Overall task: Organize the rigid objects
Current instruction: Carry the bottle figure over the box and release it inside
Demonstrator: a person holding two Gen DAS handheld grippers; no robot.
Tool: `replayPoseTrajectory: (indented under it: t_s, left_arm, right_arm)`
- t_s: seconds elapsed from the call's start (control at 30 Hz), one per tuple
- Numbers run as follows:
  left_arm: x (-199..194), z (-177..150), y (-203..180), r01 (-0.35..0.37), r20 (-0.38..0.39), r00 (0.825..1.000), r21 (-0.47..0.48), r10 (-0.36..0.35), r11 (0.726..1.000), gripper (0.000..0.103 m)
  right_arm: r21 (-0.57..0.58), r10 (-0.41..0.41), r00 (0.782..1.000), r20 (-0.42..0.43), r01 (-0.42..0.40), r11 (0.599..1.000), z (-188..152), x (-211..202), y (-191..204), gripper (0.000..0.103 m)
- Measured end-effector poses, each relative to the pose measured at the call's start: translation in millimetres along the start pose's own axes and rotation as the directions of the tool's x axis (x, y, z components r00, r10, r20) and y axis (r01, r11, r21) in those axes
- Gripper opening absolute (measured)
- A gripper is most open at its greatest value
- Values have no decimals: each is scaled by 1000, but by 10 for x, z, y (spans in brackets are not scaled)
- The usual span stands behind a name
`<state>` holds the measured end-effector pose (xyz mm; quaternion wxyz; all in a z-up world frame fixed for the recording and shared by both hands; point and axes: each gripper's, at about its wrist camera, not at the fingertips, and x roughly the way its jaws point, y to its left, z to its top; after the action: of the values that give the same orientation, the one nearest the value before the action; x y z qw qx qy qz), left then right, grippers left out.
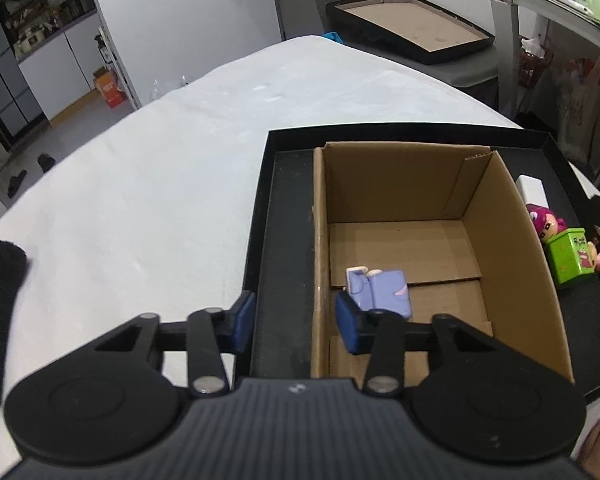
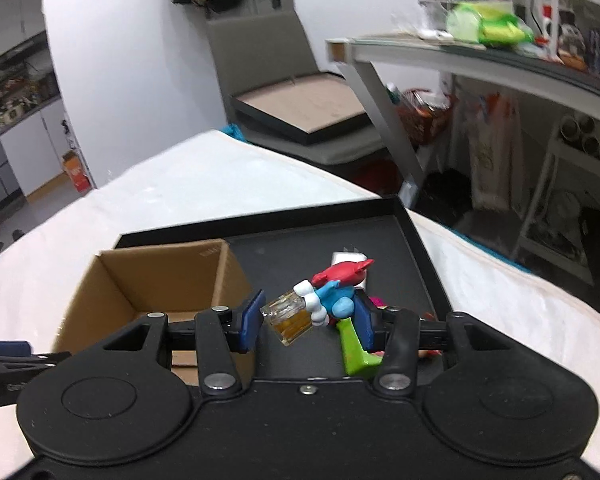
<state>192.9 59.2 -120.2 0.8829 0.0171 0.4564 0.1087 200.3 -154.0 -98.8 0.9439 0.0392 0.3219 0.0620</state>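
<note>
Two matte black plastic grippers fill the lower part of each view. The left gripper (image 1: pixel 296 322) has its blue padded fingers (image 1: pixel 242 320) spread apart, straddling the left wall of the open brown corrugated cardboard box (image 1: pixel 516 256), with nothing between them. Inside the box, at centre frame, lies a smooth lilac plastic figurine (image 1: pixel 380 290), partly hidden behind the right finger.

The right gripper (image 2: pixel 308 320) has its fingers clamped on a glossy red-capped, blue-bodied toy figure holding a clear amber cube (image 2: pixel 332 296), lifted above the flat black shallow tray (image 2: pixel 420 240) that carries the box. Just behind it, a lime-green piece (image 2: pixel 354 354) and a scrap of magenta are mostly covered; their shape is hard to make out.

In the left view, at the right edge, a lime-green box-shaped toy with a pink bear figure (image 1: pixel 568 252) and a white rectangular block (image 1: pixel 534 192) sit in the tray beside the box, partly cut off by its wall. The tray rests on a white cloth-covered table (image 1: pixel 160 184).
</note>
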Motion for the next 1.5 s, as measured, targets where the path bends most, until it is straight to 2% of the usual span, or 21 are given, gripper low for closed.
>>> replayPoseTrajectory:
  t_s: [0.33,0.47,0.77,0.97,1.13,1.23,1.33,1.5]
  left_arm:
    - [38,-33,69,94,-1,996,-31,-94,995,14]
    - [64,-24,88,126,9,992,-48,-126,991,9]
    - [116,-21,148,171,13,985,-52,-171,984,7]
    - [133,-36,186,193,23,981,-63,-192,979,7]
    - [147,-32,240,218,18,976,-76,-217,973,8]
    - [161,-22,268,226,15,974,-84,-225,971,8]
    - [169,-15,270,226,14,974,-91,-226,970,8]
    - [171,-2,248,222,8,975,-92,-222,971,8]
  right_arm:
    - [-71,46,996,72,-41,997,19,-90,269,46]
    - [-82,80,993,88,-72,994,27,-105,344,46]
    - [-154,215,976,31,-207,966,42,-17,677,46]
    - [-190,224,974,-22,-224,956,-22,108,862,46]
    - [-214,225,974,-34,-227,950,-51,148,971,46]
    - [-204,259,965,-26,-259,944,-25,155,1018,47]
    - [-173,317,947,-50,-321,931,2,167,1030,48]
    - [-194,317,947,-50,-320,927,14,85,1015,49]
